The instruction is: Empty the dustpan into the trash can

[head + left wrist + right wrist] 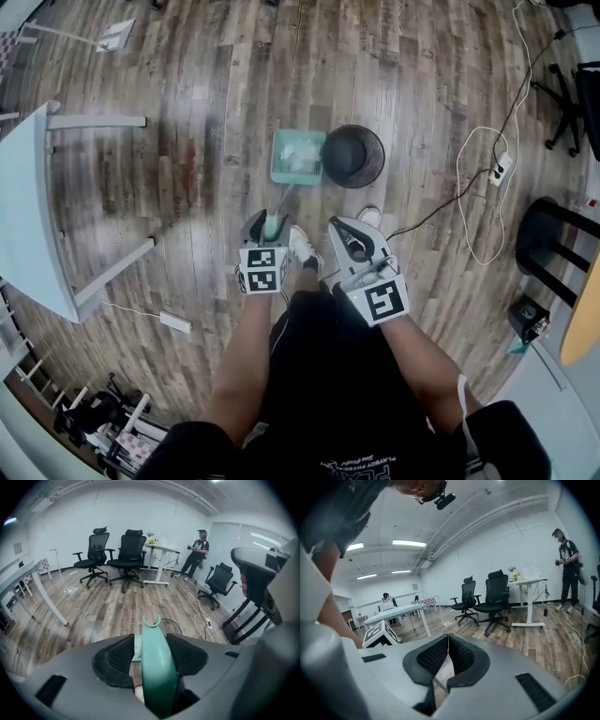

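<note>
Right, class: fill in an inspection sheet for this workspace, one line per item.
Surface: wood floor, no spill seen.
Job's things: green dustpan on the floor, pale scraps in it, beside the black trash can.
Clutter: dark box at right.
Grippers: left gripper open, dustpan handle between its jaws; right gripper shut, empty.
Cables: white cable and power strip on the floor.
Surroundings: white table, stool, office chairs, a person standing.
</note>
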The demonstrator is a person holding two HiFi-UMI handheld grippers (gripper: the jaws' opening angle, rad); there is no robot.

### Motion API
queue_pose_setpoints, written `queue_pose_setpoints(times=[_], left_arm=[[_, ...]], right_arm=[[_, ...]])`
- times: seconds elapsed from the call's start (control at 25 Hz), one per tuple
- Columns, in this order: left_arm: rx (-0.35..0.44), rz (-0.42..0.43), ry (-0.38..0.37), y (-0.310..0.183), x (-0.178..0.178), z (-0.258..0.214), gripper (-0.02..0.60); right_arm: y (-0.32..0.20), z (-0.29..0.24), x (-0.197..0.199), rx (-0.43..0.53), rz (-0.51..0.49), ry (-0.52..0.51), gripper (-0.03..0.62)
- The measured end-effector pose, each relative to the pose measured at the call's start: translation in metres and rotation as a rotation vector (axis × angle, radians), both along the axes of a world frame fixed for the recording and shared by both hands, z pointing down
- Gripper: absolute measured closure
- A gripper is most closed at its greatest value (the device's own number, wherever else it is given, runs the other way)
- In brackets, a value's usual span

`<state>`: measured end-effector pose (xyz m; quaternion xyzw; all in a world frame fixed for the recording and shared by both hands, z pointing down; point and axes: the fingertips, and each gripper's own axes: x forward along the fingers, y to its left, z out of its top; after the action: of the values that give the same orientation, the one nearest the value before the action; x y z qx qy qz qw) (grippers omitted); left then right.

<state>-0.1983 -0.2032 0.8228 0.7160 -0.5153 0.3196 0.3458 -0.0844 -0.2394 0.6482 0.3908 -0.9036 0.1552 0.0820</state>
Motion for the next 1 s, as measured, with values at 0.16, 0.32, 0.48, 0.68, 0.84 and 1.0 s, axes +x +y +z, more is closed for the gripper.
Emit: queue_pose_setpoints(times=[0.16, 0.32, 0.48, 0.68, 0.84, 1.0], left_arm=[[-0.022, -0.028, -0.022, -0.004, -0.002, 0.008, 0.357], [-0.041, -0.058, -0.026, -0.007, 0.000, 0.013, 0.365], [-0.039, -0.089, -0.051, -0.010, -0.002, 0.013, 0.434], [-0.018, -0.069, -0.101, -0.011, 0.002, 0.012, 0.474], [-0.015, -0.086, -0.121, -0.007, 0.003, 0.012, 0.477], [-0.014, -0.134, -0.141, 0.002, 0.007, 0.005, 0.477]], right_arm=[[0.001, 0.005, 0.012, -0.012, 0.005, 0.019, 0.569], [0.001, 0.005, 0.022, -0.008, 0.017, 0.012, 0.569], [0.003, 0.007, 0.031, -0.015, 0.020, 0.017, 0.569], [0.007, 0.009, 0.043, -0.014, 0.014, 0.030, 0.569], [0.013, 0.009, 0.055, -0.007, 0.004, 0.037, 0.569], [0.018, 0.007, 0.074, -0.011, -0.007, 0.027, 0.570]])
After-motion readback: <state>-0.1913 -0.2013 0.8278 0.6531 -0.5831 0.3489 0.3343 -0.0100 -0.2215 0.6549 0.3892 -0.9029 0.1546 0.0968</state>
